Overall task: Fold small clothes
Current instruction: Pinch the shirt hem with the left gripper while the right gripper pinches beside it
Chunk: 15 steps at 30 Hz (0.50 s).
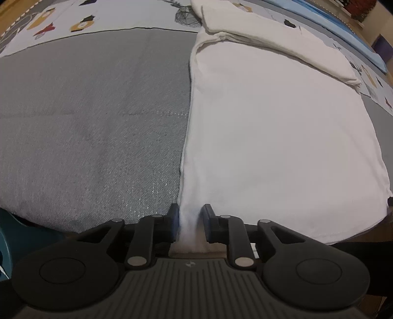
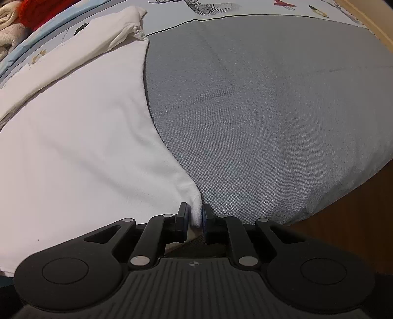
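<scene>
A white garment (image 1: 282,137) lies spread on a grey cloth surface (image 1: 93,117), a sleeve folded across its far end. My left gripper (image 1: 189,211) is shut on the garment's near left hem corner, the cloth bunched between the blue pads. In the right wrist view the same white garment (image 2: 81,147) fills the left half. My right gripper (image 2: 195,211) is shut on its near right hem corner, at the edge beside the grey surface (image 2: 270,110).
A printed cartoon-pattern sheet (image 1: 81,22) lies beyond the grey cloth, also in the right wrist view (image 2: 245,7). A blue strip (image 1: 343,32) runs at the far right. Red and cream fabrics (image 2: 22,14) are piled at the far left. The surface's edge drops off at the right (image 2: 343,196).
</scene>
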Tool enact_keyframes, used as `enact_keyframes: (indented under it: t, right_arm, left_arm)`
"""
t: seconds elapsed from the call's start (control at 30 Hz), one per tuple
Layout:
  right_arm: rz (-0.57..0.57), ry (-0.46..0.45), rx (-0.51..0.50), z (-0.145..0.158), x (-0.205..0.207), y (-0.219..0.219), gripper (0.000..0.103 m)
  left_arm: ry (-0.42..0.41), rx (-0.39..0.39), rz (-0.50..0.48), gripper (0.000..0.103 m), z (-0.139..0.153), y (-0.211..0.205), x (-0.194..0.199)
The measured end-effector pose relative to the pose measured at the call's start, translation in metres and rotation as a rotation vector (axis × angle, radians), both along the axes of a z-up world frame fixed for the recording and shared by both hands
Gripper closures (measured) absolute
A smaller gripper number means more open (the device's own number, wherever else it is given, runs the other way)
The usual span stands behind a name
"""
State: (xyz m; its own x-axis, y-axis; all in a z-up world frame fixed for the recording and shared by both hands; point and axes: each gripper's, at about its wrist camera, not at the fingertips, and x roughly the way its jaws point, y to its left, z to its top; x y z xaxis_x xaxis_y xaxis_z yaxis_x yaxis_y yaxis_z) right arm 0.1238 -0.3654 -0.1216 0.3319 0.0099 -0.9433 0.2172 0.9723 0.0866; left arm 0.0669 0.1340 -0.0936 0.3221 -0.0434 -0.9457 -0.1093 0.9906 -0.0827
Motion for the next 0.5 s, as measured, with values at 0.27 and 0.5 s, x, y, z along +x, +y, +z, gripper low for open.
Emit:
enact_keyframes:
  t: [0.27, 0.5]
  right_arm:
    - [-0.001, -0.006, 0.004, 0.0042, -0.0069, -0.0026, 0.093]
    - [0.003, -0.008, -0.002, 0.0033, -0.0070, -0.0004, 0.094]
  left_arm:
    - [0.000, 0.000, -0.015, 0.086, -0.0007, -0.0002, 0.0027]
    - [-0.004, 0.002, -0.016, 0.086, -0.0001, 0.0011, 0.0026]
